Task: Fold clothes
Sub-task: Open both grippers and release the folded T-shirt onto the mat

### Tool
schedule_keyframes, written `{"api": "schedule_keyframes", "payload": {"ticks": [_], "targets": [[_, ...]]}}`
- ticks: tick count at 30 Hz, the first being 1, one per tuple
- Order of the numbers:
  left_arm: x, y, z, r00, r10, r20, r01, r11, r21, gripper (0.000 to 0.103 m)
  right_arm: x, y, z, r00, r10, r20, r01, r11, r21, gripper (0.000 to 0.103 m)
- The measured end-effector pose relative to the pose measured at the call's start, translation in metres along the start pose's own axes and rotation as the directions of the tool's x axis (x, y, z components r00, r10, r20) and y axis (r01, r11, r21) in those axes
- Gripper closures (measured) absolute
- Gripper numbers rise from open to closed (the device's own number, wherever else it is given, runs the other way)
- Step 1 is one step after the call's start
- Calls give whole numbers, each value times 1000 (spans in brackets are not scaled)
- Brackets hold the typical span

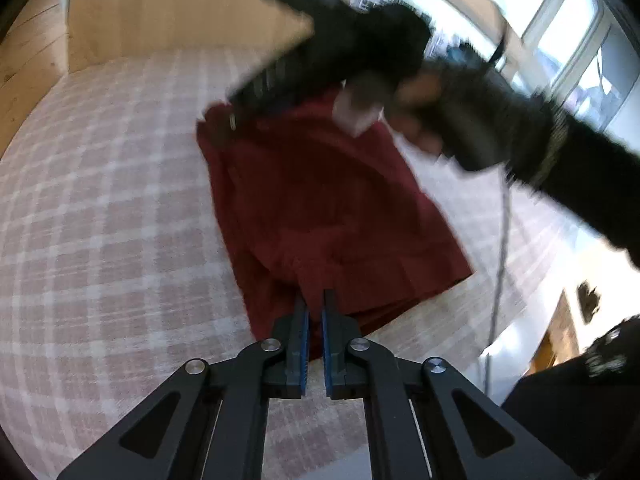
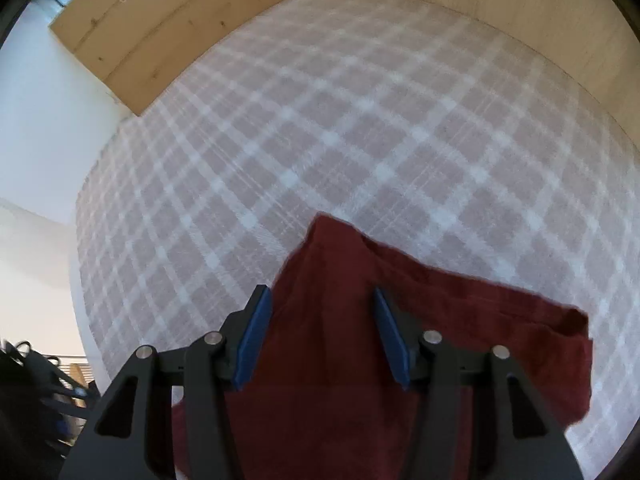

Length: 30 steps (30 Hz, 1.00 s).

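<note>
In the left wrist view, the left tool [image 1: 316, 300] sits nearest, its blue-padded fingers [image 1: 303, 332] drawn close together with only a narrow gap, their tips at the near edge of the red garment [image 1: 320, 208]. Whether cloth is pinched between them cannot be told. The garment lies folded into a rough rectangle on the pink-and-white checked cloth [image 1: 104, 208] that covers the surface. Beyond it, blurred, the right tool [image 1: 320, 68] hangs over the garment's far end, gripped by a hand [image 1: 424, 120] in a dark sleeve. A light wooden panel [image 1: 168, 4] rises behind the checked cloth.

In the right wrist view, the right tool [image 2: 320, 296] has its fingers [image 2: 256, 332] spread wide apart, with nothing between them but the red garment [image 2: 360, 360] lying below. The garment's edge ends just past the fingertips, and the checked cloth [image 2: 320, 120] stretches on to the wooden panels [image 2: 168, 20] at the far side.
</note>
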<state>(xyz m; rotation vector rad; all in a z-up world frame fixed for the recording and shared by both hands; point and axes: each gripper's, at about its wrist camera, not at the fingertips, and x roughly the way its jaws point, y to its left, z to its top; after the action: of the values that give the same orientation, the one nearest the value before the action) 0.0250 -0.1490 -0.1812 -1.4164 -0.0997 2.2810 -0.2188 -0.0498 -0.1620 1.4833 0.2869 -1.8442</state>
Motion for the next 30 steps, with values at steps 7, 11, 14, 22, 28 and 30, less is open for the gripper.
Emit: {"api": "schedule_keyframes", "payload": {"ticks": [7,11,14,22,28,30], "targets": [[-20,15,-3,1000,-2,-8,2,1000,-29,93,-90,-41,-47,976,-10,218,-24,988,153,57],[-39,5,25,999,0,40,-1,999,37,86,-112,-73,-79,969,-110,220,53,967,248,90],[-49,-2,49,997,-1,71,-5,996,87,86,-102,-80,-83,970,-146,193,96,965,246,90],[53,0,138,1000,-2,-2,2,987,161,86,-44,-74,-57,985,-123,124,100,979,177,90],[66,35,138,995,90,-39,-85,990,113,95,-63,-111,-64,971,-168,172,109,945,308,91],[50,41,131,995,98,-25,-95,990,106,94,-85,-116,-82,969,-144,200,66,934,352,87]]}}
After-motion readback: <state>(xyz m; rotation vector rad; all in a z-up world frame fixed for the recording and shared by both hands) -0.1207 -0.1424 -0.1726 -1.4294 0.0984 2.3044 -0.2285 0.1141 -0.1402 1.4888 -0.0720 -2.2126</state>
